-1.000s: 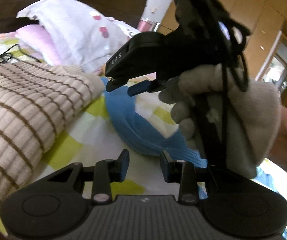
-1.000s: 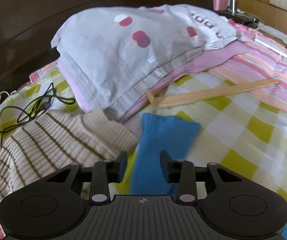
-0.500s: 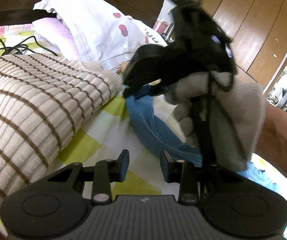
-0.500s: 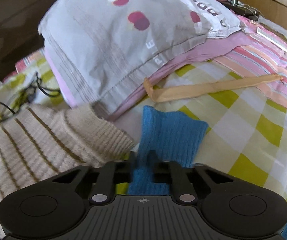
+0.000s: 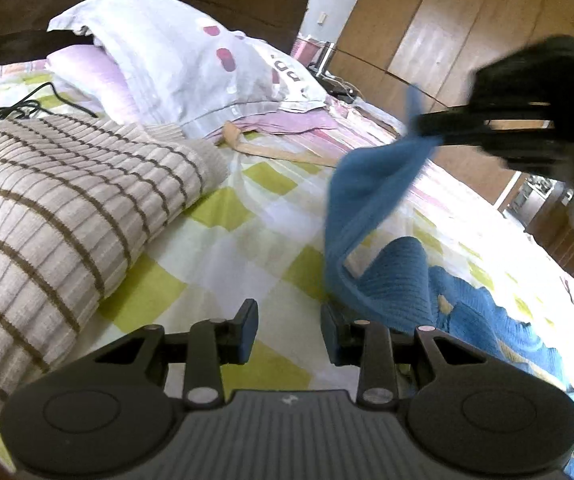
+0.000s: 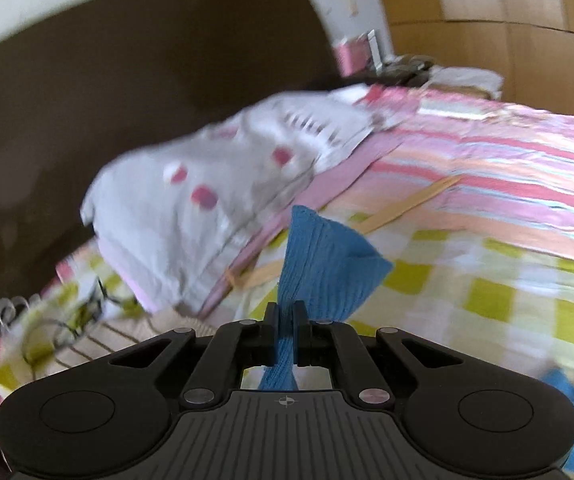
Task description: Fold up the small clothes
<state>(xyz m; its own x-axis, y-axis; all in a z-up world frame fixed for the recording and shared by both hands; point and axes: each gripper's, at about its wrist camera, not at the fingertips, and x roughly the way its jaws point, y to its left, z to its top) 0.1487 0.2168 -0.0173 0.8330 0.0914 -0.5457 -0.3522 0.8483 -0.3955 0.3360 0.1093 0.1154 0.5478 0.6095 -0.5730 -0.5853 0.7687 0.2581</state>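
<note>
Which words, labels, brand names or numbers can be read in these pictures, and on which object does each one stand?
Dark printed letters on the white pillowcase, near its right edge: partly creased and turned, too unclear to read surely.
The same print in the right wrist view: blurred by motion, unreadable.
Small pale logo on the left gripper body: a mark, no letters readable.
Small crosshair mark on the right gripper body: a sign, no text.
No readable text elsewhere.

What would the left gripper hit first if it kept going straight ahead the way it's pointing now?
Probably the checked bedsheet: the open left gripper points over bare sheet, between the striped sweater and the blue garment lifted by the right gripper. Depth is uncertain.
</note>
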